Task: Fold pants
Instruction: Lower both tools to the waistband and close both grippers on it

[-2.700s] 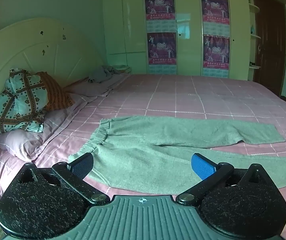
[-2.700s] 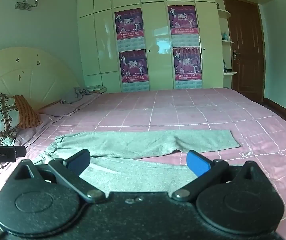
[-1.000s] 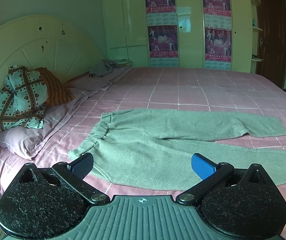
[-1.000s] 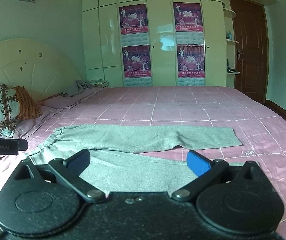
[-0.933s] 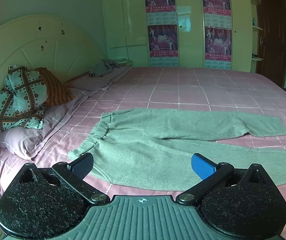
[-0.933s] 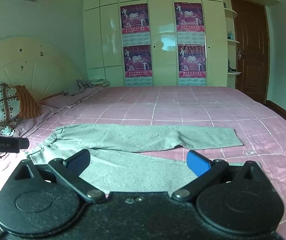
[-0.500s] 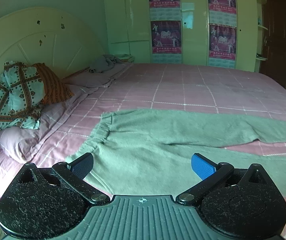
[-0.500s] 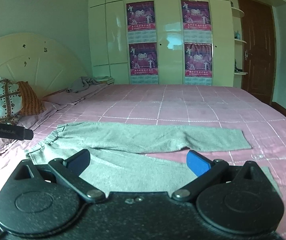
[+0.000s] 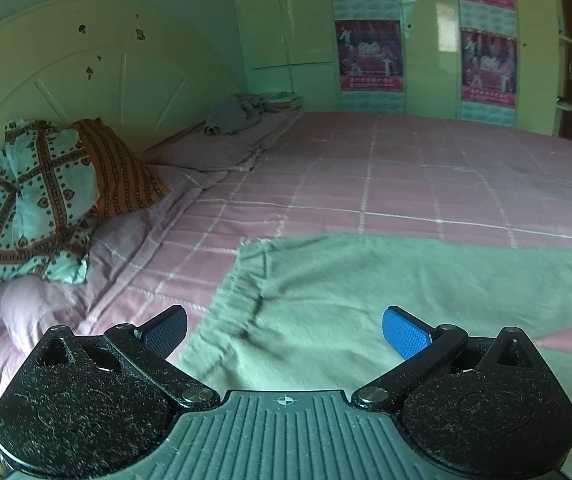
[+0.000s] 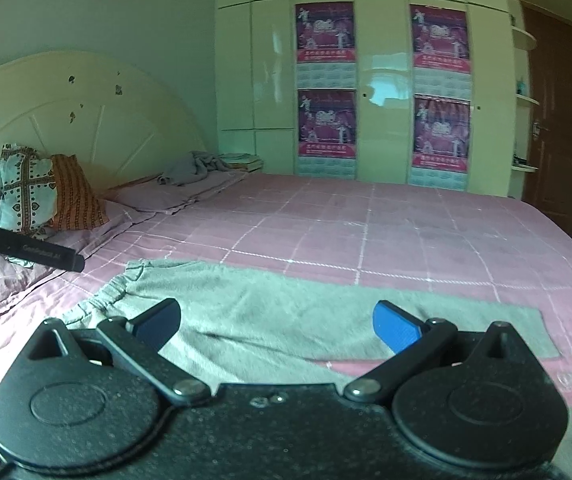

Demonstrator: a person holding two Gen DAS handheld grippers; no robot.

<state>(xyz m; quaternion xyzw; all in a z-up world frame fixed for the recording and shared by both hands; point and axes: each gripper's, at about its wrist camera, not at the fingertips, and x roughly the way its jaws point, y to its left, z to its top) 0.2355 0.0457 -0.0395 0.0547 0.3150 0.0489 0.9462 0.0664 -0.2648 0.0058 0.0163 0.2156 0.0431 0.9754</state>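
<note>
Grey-green pants lie flat on the pink checked bed, waistband to the left, legs running right. My left gripper is open and empty, just above the waistband end. In the right wrist view the pants lie spread with the far leg reaching right. My right gripper is open and empty above the near part of the pants. The left gripper's body shows at the left edge of the right wrist view.
Patterned pillows and a lilac pillow lie by the cream headboard at the left. A grey cloth heap sits at the far corner. Wardrobe doors with posters stand behind the bed; a brown door is at the right.
Both grippers have moved forward and lower toward the pants; the waistband now sits closer under the left gripper. Both stay open.
</note>
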